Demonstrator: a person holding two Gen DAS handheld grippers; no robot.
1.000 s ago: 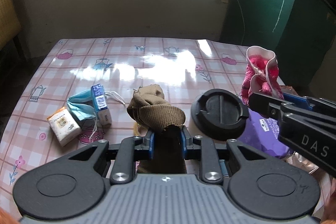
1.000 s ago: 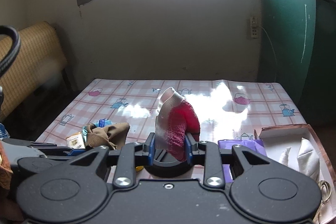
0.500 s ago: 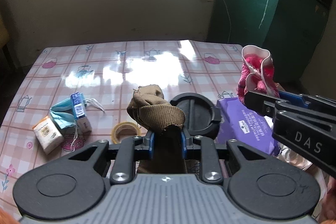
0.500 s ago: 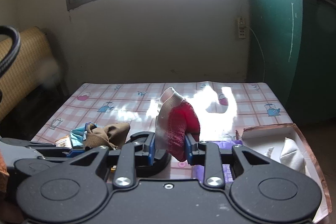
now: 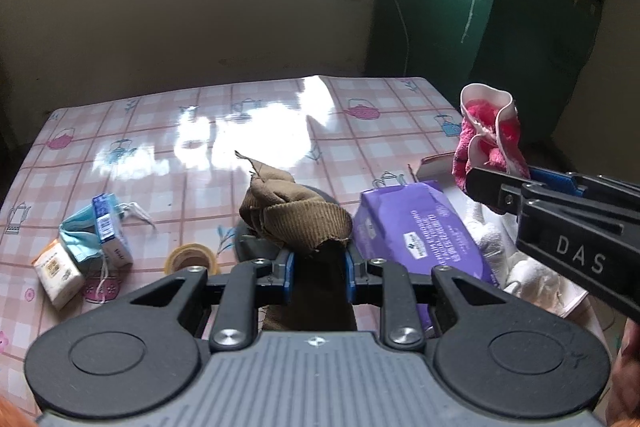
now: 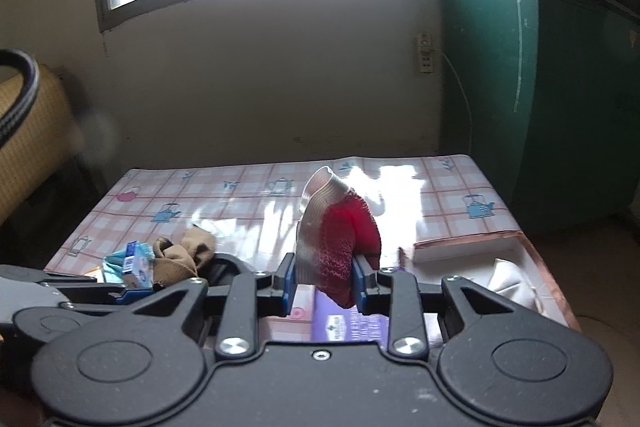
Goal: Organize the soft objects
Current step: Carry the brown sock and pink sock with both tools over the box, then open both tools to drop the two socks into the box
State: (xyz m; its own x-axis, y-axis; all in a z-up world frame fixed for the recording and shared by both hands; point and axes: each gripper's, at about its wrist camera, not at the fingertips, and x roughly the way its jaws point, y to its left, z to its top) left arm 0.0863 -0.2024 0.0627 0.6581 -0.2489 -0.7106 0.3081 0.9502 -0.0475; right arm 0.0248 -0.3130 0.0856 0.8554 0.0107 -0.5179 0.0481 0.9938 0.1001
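on my left wrist view, my left hand-held gripper (image 5: 318,277) is clamped on a brown ribbed sock (image 5: 296,217), its blue pads pressing both sides of the fabric while the cuff bunches up above them. the sock is lifted over the counter (image 5: 248,131), which wears a pink checked cloth printed with teapots. just behind the sock sits a black round disc (image 5: 250,247), mostly hidden. to the left of it lies a roll of clear tape (image 5: 192,259), and further left a blue face mask (image 5: 80,237), a small blue carton (image 5: 112,229) on top of it, and a pale tissue packet (image 5: 58,273). on the right a purple wipes pack (image 5: 420,231) lies beside a shallow box (image 5: 532,279) with white cloth inside. my right hand-held gripper (image 5: 500,179) comes in from the right edge, closed on a red and white knitted sock (image 5: 490,133) held up in the air.

on my right wrist view, the right hand-held gripper (image 6: 325,283) pinches that red and white knitted sock (image 6: 338,235) between its blue pads, the pale ribbed cuff standing upward. below it i see the purple wipes pack (image 6: 348,323) and, to the right, the copper-edged box (image 6: 532,255) holding white cloth. at the left, the left hand-held gripper (image 6: 138,289) carries the brown sock (image 6: 182,255), with the blue carton (image 6: 134,253) and face mask (image 6: 114,263) behind it.
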